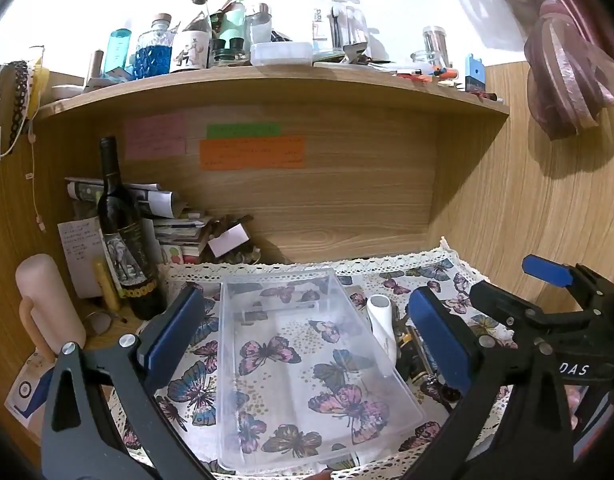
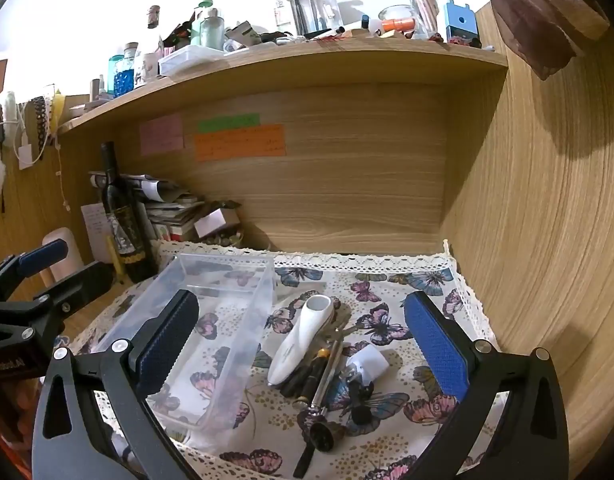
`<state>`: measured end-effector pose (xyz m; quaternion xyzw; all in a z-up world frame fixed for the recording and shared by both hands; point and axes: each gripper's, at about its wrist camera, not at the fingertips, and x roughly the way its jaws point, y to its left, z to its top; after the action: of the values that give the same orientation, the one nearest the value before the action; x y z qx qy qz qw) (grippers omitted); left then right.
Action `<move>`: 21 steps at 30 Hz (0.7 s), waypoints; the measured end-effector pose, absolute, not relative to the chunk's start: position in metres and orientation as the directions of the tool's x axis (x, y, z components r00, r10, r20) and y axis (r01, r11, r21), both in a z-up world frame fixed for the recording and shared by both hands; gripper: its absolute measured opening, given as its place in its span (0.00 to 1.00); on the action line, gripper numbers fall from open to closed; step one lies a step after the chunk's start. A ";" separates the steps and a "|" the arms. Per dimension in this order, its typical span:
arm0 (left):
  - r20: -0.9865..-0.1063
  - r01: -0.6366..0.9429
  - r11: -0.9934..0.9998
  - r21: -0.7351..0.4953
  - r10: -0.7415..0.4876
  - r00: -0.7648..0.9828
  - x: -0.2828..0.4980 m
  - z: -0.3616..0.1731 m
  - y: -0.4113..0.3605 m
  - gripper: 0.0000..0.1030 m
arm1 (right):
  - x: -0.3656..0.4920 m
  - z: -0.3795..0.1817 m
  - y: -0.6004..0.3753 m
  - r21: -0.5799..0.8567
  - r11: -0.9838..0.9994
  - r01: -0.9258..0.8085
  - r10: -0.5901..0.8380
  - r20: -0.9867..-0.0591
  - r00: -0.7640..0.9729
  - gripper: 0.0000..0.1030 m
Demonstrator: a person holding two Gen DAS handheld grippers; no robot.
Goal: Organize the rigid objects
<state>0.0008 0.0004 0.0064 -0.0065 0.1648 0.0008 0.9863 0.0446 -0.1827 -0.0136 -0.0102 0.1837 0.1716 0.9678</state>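
My right gripper [image 2: 303, 344] and left gripper [image 1: 303, 340] are both wide apart, holding nothing. I should grab the white gadget [image 2: 301, 340] by its middle (it looks slippery), then set it gently in the clear box [image 2: 211, 320].

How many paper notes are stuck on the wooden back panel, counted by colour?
Pink note: 1
Green note: 1
Orange note: 1
Total: 3
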 end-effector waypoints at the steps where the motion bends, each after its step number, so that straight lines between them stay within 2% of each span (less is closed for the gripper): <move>1: -0.325 -0.004 1.000 -0.014 -0.001 0.946 0.003 0.004 0.001 1.00 | 0.045 -0.014 -0.183 0.042 0.941 -0.337 0.329 -0.358 0.874 1.00; 21: -0.315 0.007 1.000 -0.019 -0.013 0.949 0.001 0.006 -0.003 1.00 | 0.041 -0.011 -0.182 0.037 0.939 -0.343 0.334 -0.344 0.877 1.00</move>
<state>0.0005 -0.0031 0.0057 -0.0088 0.1597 -0.0049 0.9871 0.0413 -0.1816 -0.0108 -0.0128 0.1754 0.1747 0.9688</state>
